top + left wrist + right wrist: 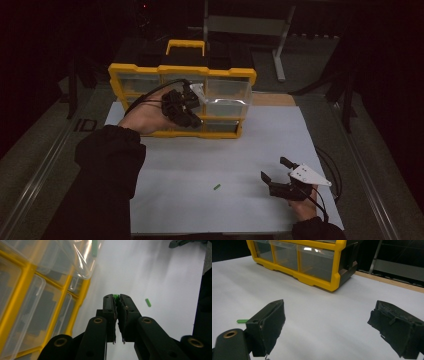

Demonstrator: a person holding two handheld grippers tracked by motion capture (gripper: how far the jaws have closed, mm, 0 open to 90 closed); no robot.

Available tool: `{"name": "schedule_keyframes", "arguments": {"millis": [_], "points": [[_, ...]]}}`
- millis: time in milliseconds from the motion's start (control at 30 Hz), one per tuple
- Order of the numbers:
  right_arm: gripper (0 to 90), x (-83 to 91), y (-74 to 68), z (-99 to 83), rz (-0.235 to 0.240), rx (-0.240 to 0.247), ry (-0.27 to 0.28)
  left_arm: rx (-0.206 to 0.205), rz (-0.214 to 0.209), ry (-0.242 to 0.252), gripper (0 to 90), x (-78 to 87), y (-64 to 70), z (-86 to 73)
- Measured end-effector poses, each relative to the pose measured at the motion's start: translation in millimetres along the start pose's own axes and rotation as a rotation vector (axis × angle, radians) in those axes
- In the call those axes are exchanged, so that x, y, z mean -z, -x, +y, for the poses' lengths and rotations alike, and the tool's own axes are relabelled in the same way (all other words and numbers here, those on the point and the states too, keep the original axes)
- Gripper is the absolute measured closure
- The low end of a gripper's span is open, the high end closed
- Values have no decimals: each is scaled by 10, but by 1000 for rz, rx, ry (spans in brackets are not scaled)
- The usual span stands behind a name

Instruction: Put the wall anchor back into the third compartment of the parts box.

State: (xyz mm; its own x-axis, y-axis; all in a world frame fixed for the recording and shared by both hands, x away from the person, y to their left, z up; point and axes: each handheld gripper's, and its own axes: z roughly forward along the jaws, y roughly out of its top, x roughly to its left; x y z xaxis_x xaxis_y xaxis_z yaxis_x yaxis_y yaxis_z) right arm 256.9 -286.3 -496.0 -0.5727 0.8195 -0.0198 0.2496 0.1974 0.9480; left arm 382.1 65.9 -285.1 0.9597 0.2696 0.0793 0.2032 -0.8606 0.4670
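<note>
Left hand-held gripper (116,298) clamped on tiny green peg (115,296): light, stiff, slippery; I pinch mid-length. Right hand-held gripper (327,325) jaws apart, near loose peg (217,187).

Dim room, black surrounds; white table sheet (210,160) brightest; glare on clear drawer fronts (314,251); near jaws soft, perhaps out of focus; high view grainy.

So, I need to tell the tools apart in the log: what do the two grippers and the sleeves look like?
Both are black two-jaw tools with brass-coloured pivot pins. The right gripper carries a pale three-cornered plate and trails a black cable; the left gripper trails black cables too. Both sleeves are black.
</note>
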Motion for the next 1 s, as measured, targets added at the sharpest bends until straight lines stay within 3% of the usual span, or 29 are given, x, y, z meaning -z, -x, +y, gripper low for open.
{"name": "schedule_keyframes", "arguments": {"millis": [467, 1000], "points": [[111, -3, -2, -1, -1, 1, -3, -38, 4, -12, 836, 194, -29, 156], [111, 0, 1, 1, 0, 4, -4, -32, 8, 3, 837, 492, -101, 389]]}}
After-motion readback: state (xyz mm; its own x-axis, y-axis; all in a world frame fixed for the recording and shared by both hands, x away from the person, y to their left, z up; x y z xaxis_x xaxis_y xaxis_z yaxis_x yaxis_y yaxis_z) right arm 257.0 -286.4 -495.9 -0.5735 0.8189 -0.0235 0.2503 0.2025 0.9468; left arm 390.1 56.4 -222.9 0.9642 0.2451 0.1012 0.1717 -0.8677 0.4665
